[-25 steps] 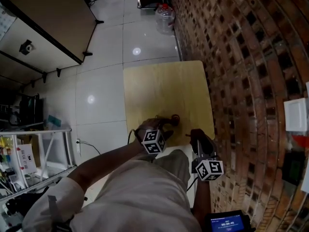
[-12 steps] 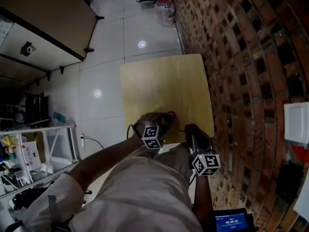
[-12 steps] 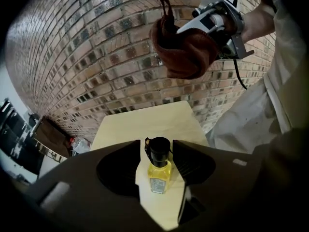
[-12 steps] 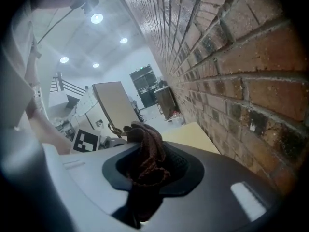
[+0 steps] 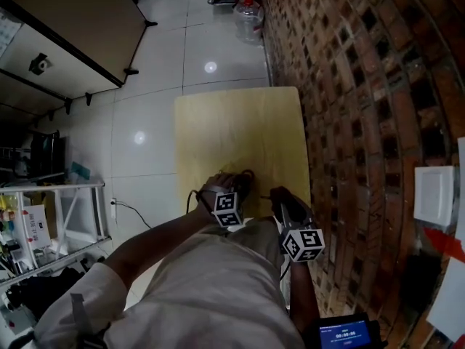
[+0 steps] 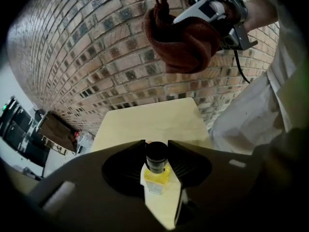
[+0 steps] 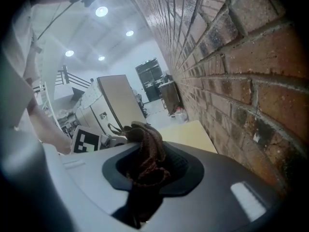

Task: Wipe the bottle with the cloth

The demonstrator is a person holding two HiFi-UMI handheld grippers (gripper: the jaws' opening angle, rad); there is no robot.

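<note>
Brick wall point(image 5: 349, 86) on your right, pale wood table point(image 5: 240, 115) in front. Both pick-ups look done, wiping not started. Your L gripper point(image 6: 156, 144) has just been closing, and its jaws now sit narrow, pinching the bottle point(image 6: 155, 175) by its cap. Your R gripper point(image 7: 145, 163) is clamped on the cloth point(image 7: 147, 149), bunched betw. the jaws. Cloth hangs up high, well apart from the bottle, no contact yet. Left to do: bring cloth to glass and rub round it.

Bottle: small, clear, squarish body w/ yellow liquid and a black cap. It's upright on the table near your edge, hidden under your hand in the head view.
</note>
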